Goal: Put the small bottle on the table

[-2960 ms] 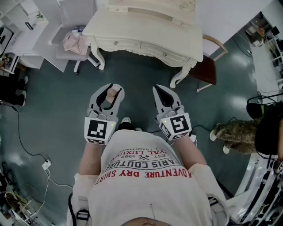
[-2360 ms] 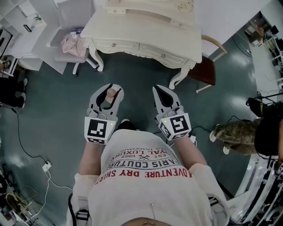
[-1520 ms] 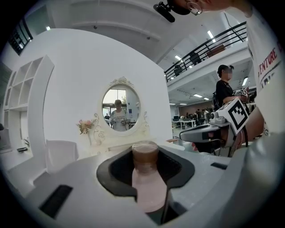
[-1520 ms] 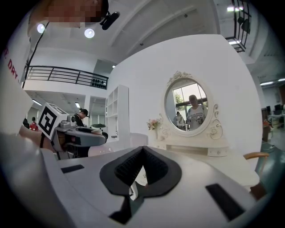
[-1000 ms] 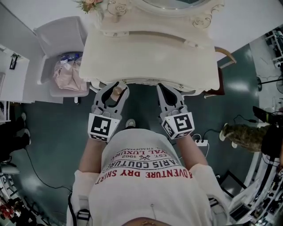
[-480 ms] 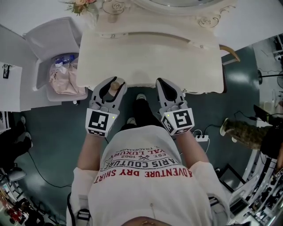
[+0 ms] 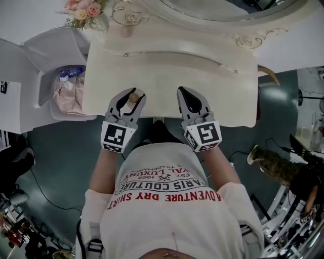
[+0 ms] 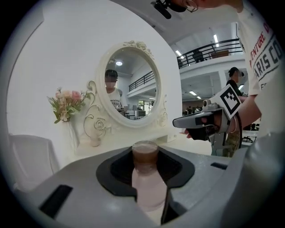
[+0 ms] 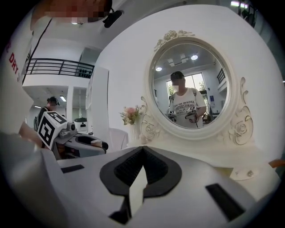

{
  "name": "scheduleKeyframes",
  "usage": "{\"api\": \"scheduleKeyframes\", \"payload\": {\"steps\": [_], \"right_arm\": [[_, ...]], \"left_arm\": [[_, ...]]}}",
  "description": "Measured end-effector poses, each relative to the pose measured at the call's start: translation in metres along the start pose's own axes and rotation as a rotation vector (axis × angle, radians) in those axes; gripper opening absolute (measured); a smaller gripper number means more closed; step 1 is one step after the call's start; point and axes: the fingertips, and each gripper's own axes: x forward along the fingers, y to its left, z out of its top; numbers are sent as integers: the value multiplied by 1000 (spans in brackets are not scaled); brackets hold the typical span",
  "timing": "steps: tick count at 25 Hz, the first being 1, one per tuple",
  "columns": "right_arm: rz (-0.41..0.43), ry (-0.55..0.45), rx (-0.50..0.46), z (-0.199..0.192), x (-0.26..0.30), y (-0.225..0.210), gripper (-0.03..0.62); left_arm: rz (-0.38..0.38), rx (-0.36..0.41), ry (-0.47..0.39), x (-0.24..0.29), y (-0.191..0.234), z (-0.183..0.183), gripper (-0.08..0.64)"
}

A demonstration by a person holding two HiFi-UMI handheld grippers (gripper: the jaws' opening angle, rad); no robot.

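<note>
Left gripper (image 7: 130,94) with small bottle (image 7: 133,98) and right gripper (image 7: 185,94), earlier over the floor (image 7: 61,152), now over the front edge of the tabletop (image 7: 167,76).

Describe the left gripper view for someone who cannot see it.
The left claw holds a small pale bottle with a brown cap upright between its jaws. Beyond are a dressing table, oval mirror, flowers, and the right claw.

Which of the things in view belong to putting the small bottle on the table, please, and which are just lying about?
Part of the job:
- small bottle, gripped in the left tool
- cream table
- right tool, shut and empty

Just lying about:
- flowers
- oval mirror
- pink bag on the grey chair
</note>
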Motion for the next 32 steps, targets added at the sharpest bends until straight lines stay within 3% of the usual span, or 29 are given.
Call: {"api": "scheduleKeyframes", "payload": {"steps": [16, 24, 32], "right_arm": [[33, 48, 27, -43, 76, -72, 0], [29, 100, 27, -63, 89, -81, 0], [3, 137, 42, -74, 92, -85, 0]], "left_arm": [[10, -36, 89, 104, 45, -62, 133], [-25, -39, 132, 125, 47, -86, 133], [-53, -41, 108, 128, 49, -86, 135]]}}
